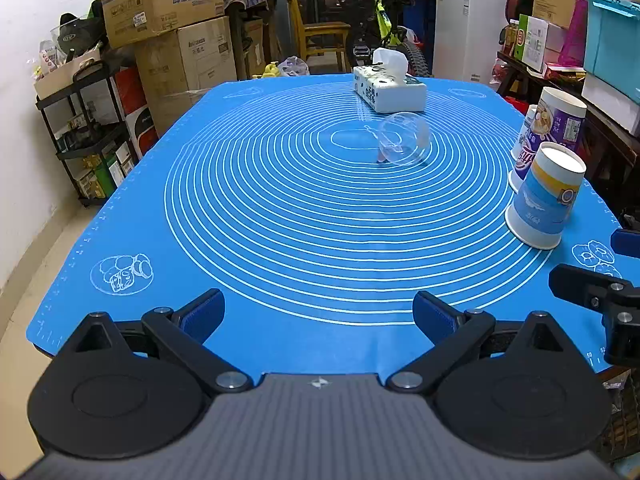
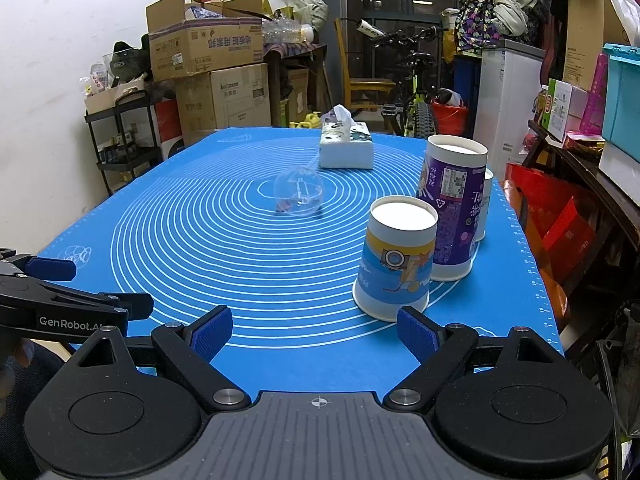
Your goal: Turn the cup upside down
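Currently both grippers hang at the near edge of the mat [image 1: 132,208], jaws spread wide and holding nothing. The left gripper [image 1: 319,316] faces straight up the mat; the right gripper [image 2: 315,332] does likewise, with its right pad almost against the yellow-and-blue paper cup [image 2: 394,256].

The task's object appears to be the glass [image 1: 403,139], a clear stemmed piece lying on its side near the centre rings of the mat. From the left jaws it lies at about 1 o'clock, well apart; from the right jaws it lies at about 11 o'clock [image 2: 298,196], also well apart. It thus sits between the two lines of approach, and neither gripper is clearly nearer. Its long axis seems to run roughly away from the cameras, mouth or bowl end toward them; transparency prevents a firmer reading.

Three paper cups [image 1: 544,196] already stand inverted at 2 o'clock. A tissue box [image 1: 390,90] sits just beyond the glass.
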